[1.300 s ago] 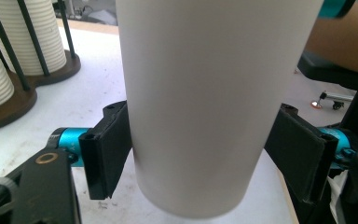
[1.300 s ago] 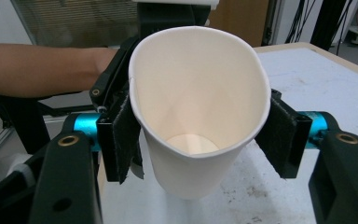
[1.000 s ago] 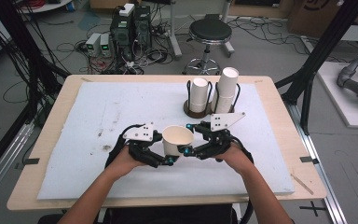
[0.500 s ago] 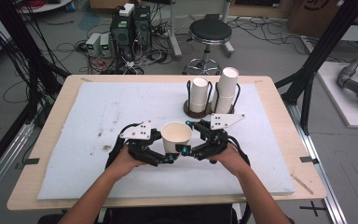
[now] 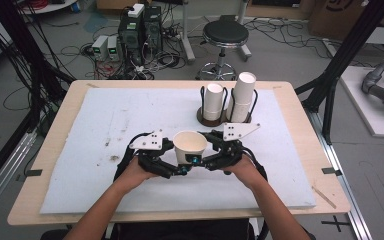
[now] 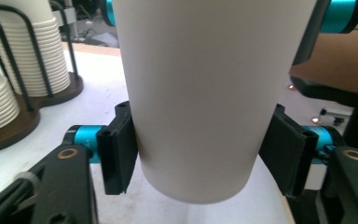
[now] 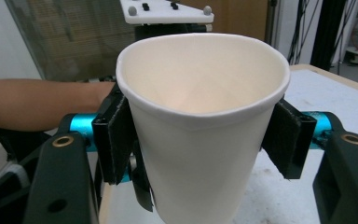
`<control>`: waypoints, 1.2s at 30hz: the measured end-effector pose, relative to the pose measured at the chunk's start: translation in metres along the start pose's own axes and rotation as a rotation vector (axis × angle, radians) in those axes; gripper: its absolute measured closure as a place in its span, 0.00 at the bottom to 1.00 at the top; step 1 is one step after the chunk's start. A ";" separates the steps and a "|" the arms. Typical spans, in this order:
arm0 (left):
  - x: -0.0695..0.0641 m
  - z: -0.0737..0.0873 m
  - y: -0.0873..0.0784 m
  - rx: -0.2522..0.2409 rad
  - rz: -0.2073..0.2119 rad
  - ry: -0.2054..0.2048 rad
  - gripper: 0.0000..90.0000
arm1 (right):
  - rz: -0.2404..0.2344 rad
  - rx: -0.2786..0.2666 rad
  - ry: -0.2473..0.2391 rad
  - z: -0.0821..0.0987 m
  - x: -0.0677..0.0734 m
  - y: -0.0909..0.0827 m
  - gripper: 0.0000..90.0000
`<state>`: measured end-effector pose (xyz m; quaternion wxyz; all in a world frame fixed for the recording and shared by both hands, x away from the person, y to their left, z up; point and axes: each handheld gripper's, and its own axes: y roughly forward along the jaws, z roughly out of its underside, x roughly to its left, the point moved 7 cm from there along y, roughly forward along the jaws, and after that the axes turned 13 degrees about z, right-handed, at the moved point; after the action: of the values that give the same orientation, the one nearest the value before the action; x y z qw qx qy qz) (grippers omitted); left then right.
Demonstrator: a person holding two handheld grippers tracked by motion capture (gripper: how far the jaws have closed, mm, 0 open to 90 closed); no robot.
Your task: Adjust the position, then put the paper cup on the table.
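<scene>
High view: paper cup (image 5: 189, 145) sits mid-worktop between the two grippers, above the white mat (image 5: 80, 150), mouth up.

What changed: a second ago the left gripper (image 5: 177, 169) was nearly closed low by the cup's base; its jaws have just been opening and now stand on either side of the cup's lower wall. In the left gripper view the left pad (image 6: 117, 147) touches the wall or sits just beside it, while the right pad (image 6: 286, 154) shows a sliver of gap. I'd call it open around the cup, not gripping.

The right gripper (image 5: 205, 159) eased in a little. In the right gripper view both its pads flank the cup (image 7: 200, 121) just under the rim, and the rim is squeezed slightly out of round, so it reads as clamped on the cup. Both hands have stayed put.

My read: the cup is carried by the right gripper alone, and the left is either letting go or resetting for a wider hold lower down. A handover or a cup separation, can't tell which.

Orientation: long axis vertical, open mouth up, narrow base down, roughly upright. The base looks lifted clear of the mat in the left gripper view, though I can't be sure.

Cup rack (image 5: 227, 116) with two stacks stands well behind, untouched.
</scene>
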<state>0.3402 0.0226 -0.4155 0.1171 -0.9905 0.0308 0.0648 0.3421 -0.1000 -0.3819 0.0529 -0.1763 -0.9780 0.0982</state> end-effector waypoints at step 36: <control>0.038 0.019 -0.103 -0.097 -0.400 -0.094 0.22 | 0.190 0.016 -0.042 0.001 -0.035 -0.023 0.41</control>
<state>0.3833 0.1249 -0.4160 0.0812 -0.9773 -0.1750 0.0879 0.3666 -0.1335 -0.3804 0.0244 -0.2656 -0.9570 0.1144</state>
